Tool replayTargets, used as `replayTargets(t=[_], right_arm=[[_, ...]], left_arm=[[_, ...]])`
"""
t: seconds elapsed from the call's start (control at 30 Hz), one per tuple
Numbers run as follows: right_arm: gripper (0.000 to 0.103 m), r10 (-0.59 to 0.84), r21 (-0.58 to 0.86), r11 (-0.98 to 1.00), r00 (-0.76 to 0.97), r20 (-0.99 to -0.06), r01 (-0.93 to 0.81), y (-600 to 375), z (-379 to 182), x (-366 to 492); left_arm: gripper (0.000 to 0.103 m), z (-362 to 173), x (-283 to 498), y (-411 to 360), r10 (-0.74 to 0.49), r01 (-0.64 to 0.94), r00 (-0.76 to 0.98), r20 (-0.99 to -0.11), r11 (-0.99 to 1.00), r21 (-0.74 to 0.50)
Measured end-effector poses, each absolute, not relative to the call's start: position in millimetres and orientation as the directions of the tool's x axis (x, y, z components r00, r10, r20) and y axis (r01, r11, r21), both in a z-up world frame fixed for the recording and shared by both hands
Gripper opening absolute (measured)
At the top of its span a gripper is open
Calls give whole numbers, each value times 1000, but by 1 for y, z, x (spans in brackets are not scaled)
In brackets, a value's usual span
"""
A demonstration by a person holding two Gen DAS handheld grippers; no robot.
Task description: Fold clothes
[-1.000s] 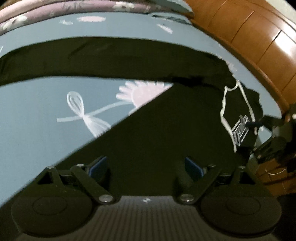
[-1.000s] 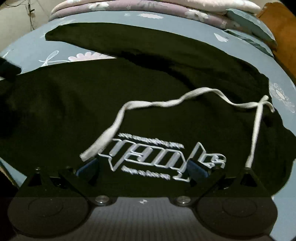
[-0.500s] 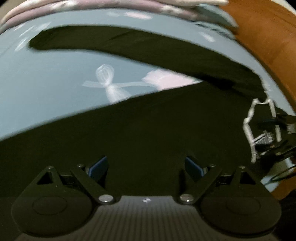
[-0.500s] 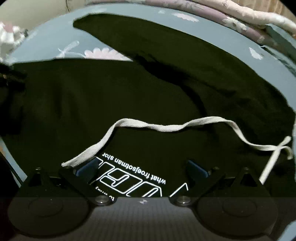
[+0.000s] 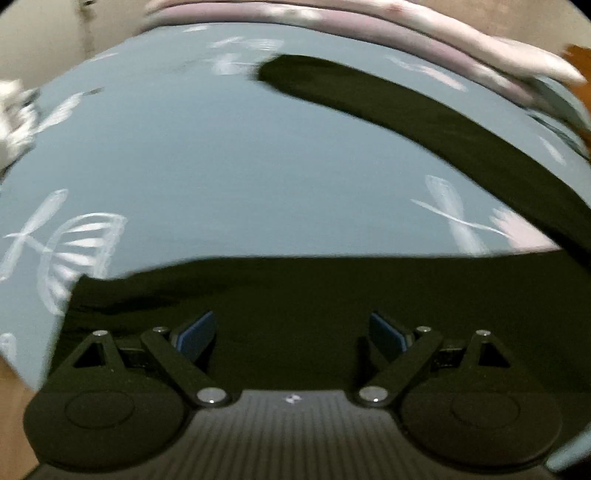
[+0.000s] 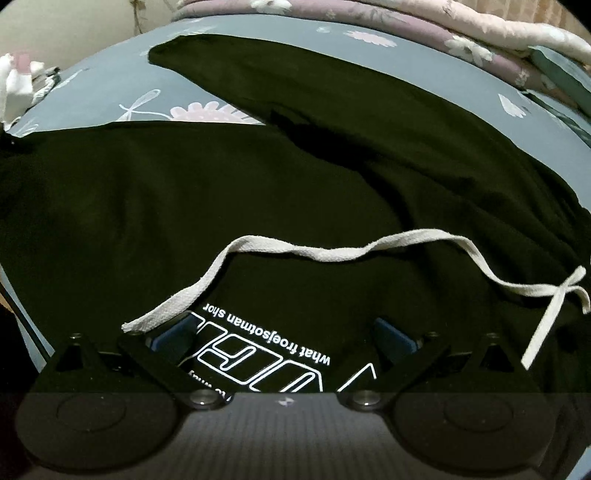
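A black pair of shorts (image 6: 258, 192) with a white drawstring (image 6: 332, 253) and white printed lettering (image 6: 266, 347) lies spread on a blue-grey flowered bedsheet (image 6: 110, 92). My right gripper (image 6: 288, 332) hangs open just above the lettering, nothing between its blue pads. In the left wrist view the same black garment (image 5: 332, 295) fills the lower part, one long dark leg (image 5: 424, 122) stretching off to the upper right. My left gripper (image 5: 291, 332) stands open over the garment's near left edge, holding nothing.
The bedsheet (image 5: 221, 147) lies bare to the left and beyond the garment. Folded pink and mauve quilts (image 6: 406, 22) are stacked at the far edge. A white crumpled thing (image 6: 18, 81) sits at the far left. A pale wall stands behind.
The left gripper has swung left along the garment and rolled; the drawstring and wooden headboard have left its view. The right gripper shifted slightly toward the lettering, then held still.
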State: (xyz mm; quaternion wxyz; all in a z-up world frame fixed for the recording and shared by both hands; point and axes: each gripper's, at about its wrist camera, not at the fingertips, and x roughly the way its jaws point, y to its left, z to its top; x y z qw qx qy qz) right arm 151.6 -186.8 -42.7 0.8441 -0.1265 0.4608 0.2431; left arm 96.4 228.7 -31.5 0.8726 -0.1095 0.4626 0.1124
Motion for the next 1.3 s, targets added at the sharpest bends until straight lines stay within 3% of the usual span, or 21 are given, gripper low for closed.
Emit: replayTargets(t=[0.2, 0.47, 0.63, 0.77, 0.9, 1.03, 1.23, 1.3], right_arm=[[103, 263, 9, 878, 467, -844, -479, -185, -43, 150], [103, 220, 2, 905, 462, -859, -426, -181, -43, 149], [103, 224, 10, 899, 440, -870, -438, -182, -43, 152], [103, 235, 16, 888, 425, -874, -459, -182, -42, 155], [103, 241, 17, 881, 419, -875, -472, -182, -42, 156], [103, 242, 16, 881, 422, -874, -473, -182, -42, 155], [103, 239, 13, 883, 424, -874, -470, -181, -42, 153], [103, 236, 11, 884, 425, -874, -468, -180, -42, 153]], left_arm=[[94, -50, 110, 278, 95, -315, 566, -819, 943, -108], [97, -25, 107, 280, 71, -240, 588, -806, 966, -90], [97, -8, 73, 286, 34, -251, 608, -793, 956, -151], [97, -24, 63, 277, -13, -273, 577, -817, 939, -208], [96, -46, 62, 277, 68, -365, 493, -868, 921, -134], [95, -35, 60, 284, 101, -392, 499, -860, 912, -121], [97, -24, 50, 260, -34, -258, 531, -847, 945, -200], [97, -35, 47, 256, -2, -254, 468, -884, 957, -137]])
